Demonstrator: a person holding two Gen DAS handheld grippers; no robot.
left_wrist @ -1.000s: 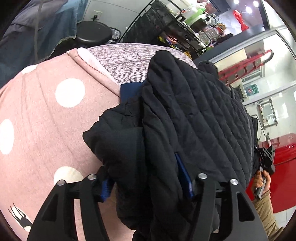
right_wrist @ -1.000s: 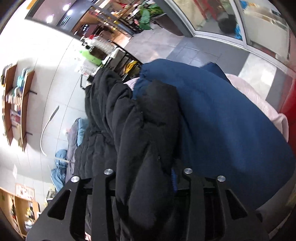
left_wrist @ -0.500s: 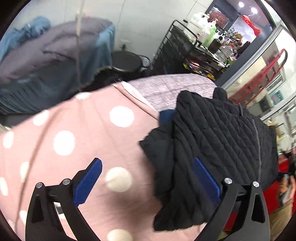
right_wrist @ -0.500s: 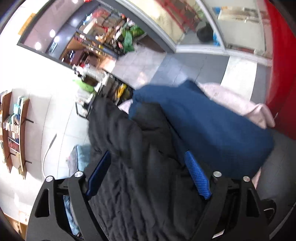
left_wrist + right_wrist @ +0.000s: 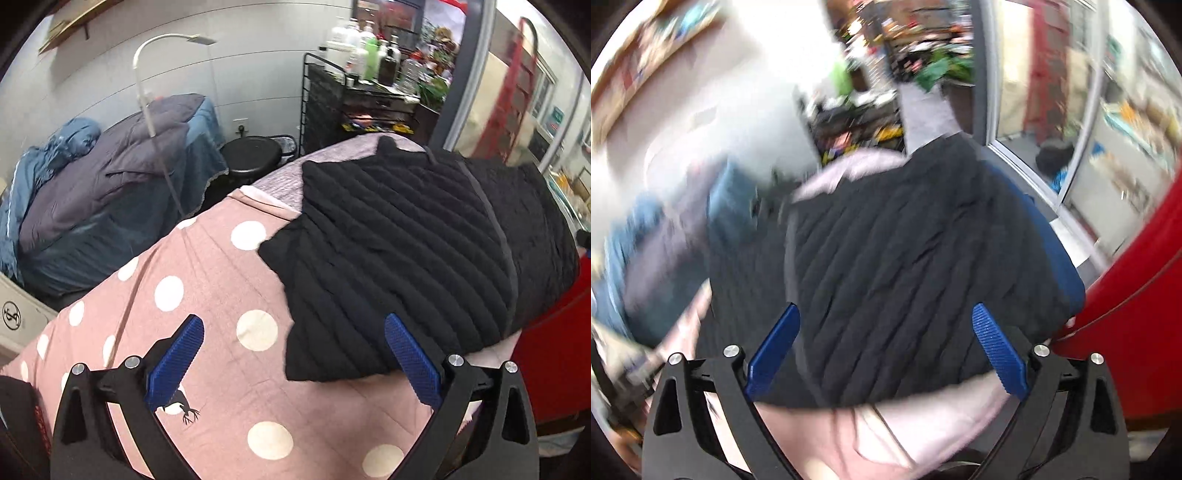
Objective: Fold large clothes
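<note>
A black quilted jacket [image 5: 413, 254] lies folded on a pink sheet with white dots [image 5: 207, 295]. My left gripper [image 5: 291, 332] hangs above the sheet beside the jacket's near left edge, open, with nothing between its blue pads. In the blurred right wrist view the same jacket [image 5: 905, 266] shows, with a strip of its blue lining [image 5: 1063, 266] along the right edge. My right gripper [image 5: 886, 321] is above the jacket's near edge; its jaws are opening wide and the pads do not touch the cloth.
A grey and blue duvet heap [image 5: 107, 192] lies on another bed at the left, with a white lamp arm [image 5: 147, 74] over it. A black stool [image 5: 251, 155] and a black cart with bottles [image 5: 354, 92] stand behind. A red surface [image 5: 1137, 280] runs along the right.
Both grippers let go of the black jacket, opened wide and rose away from it. The jacket now lies flat and folded on the dotted sheet.
</note>
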